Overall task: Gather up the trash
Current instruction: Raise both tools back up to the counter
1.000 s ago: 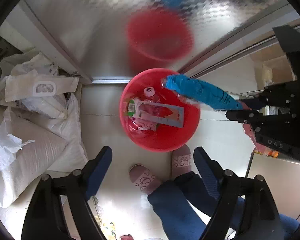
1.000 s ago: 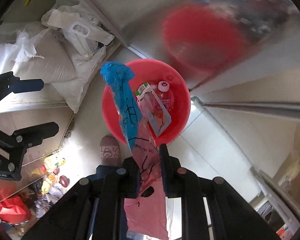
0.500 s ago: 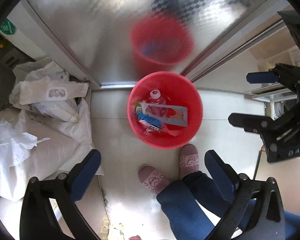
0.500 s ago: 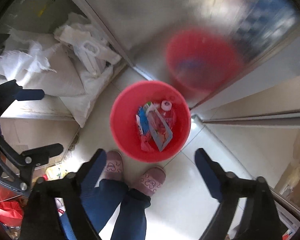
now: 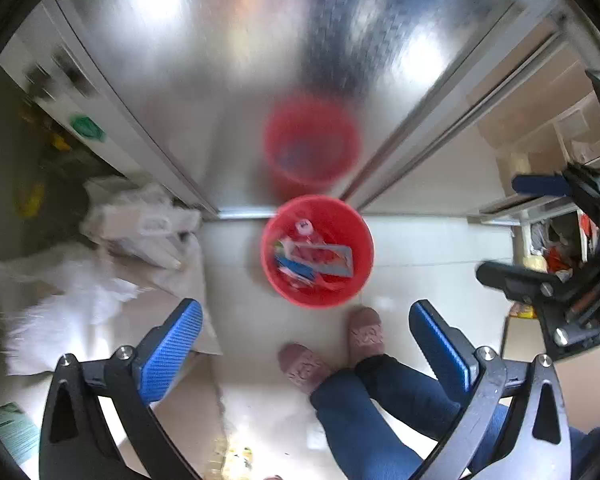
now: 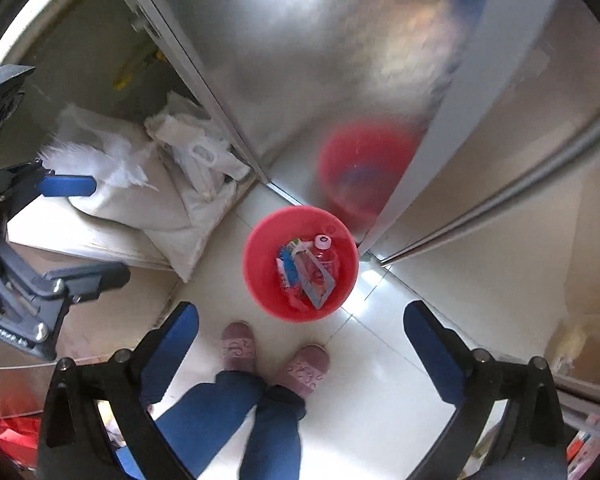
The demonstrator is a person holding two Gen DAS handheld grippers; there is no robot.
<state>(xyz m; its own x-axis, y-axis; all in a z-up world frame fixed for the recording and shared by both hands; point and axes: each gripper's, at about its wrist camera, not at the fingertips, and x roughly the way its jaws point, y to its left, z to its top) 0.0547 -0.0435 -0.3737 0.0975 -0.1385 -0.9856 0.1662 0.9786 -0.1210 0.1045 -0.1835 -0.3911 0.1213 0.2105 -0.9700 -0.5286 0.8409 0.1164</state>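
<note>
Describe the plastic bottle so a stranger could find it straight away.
Find the red bucket on the pale floor by the shiny metal door. The bottle lies inside, on the door side; its round white cap sets it apart from the flat wrappers beside it.

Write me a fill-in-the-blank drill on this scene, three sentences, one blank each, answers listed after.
1. The trash lies inside a round bucket whose colour is ____.
2. Both the left gripper and the right gripper have jaws that stand ____, holding nothing.
3. The bottle in the bucket has a cap that is ____ in colour.

Missing words: red; open; pink
</note>
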